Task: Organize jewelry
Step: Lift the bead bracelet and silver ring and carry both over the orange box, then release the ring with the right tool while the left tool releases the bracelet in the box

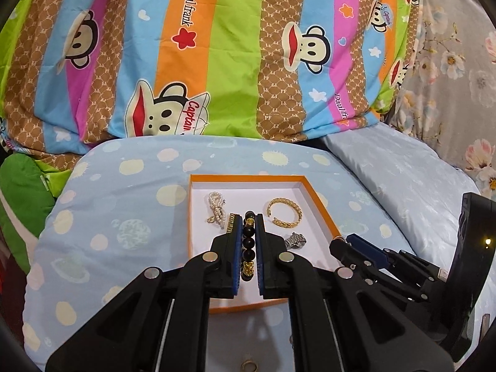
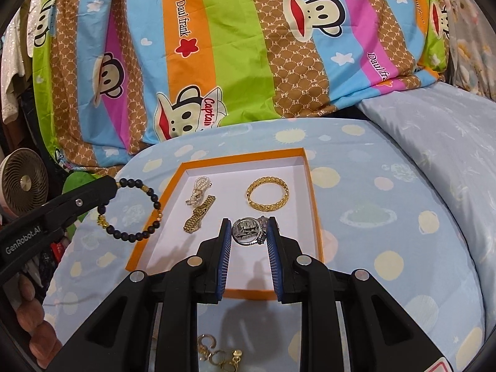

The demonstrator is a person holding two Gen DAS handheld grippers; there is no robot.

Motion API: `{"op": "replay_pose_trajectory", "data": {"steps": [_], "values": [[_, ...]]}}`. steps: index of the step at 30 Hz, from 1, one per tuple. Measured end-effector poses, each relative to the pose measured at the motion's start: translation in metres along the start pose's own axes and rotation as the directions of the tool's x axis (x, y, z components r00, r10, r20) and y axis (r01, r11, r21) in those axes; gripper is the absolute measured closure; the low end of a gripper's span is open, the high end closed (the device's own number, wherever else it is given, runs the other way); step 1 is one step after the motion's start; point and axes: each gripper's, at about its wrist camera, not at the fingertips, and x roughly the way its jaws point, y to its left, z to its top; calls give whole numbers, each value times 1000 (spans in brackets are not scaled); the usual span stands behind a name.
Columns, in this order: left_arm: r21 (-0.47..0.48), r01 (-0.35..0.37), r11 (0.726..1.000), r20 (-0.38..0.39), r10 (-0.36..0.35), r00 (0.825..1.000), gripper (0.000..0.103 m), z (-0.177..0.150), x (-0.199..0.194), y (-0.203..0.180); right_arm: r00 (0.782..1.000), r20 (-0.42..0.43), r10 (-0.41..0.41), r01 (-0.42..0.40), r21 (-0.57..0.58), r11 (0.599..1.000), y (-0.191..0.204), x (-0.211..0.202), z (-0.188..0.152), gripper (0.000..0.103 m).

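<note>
1. Left claw (image 1: 249, 232): jaws nearly closed, pinching the black bead bracelet (image 2: 133, 209). In the right wrist view the bracelet hangs as an open loop over the left edge of the orange tray (image 2: 313, 192).
2. Tray contents, left to right: pearl piece (image 2: 198, 190), gold watch band (image 2: 198, 214), gold bangle (image 2: 267, 193).
3. Right claw (image 2: 249, 232): jaws partly closed on the silver watch (image 2: 248, 229), dial toward the camera, above the tray's near right part.
4. Judgement: the tray floor lies right of and below the bracelet; the left claw is nearer to it.
</note>
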Motion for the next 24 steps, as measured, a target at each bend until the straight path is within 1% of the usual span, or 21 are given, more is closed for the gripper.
{"op": "replay_pose_trajectory", "data": {"steps": [11, 24], "values": [[11, -22, 1000, -44, 23, 999, 96, -11, 35, 0, 999, -48, -1, 2, 26, 1000, -10, 33, -5, 81], [6, -29, 1000, -73, 29, 997, 96, -19, 54, 3, 998, -59, -3, 5, 23, 1000, -11, 44, -7, 81]]}}
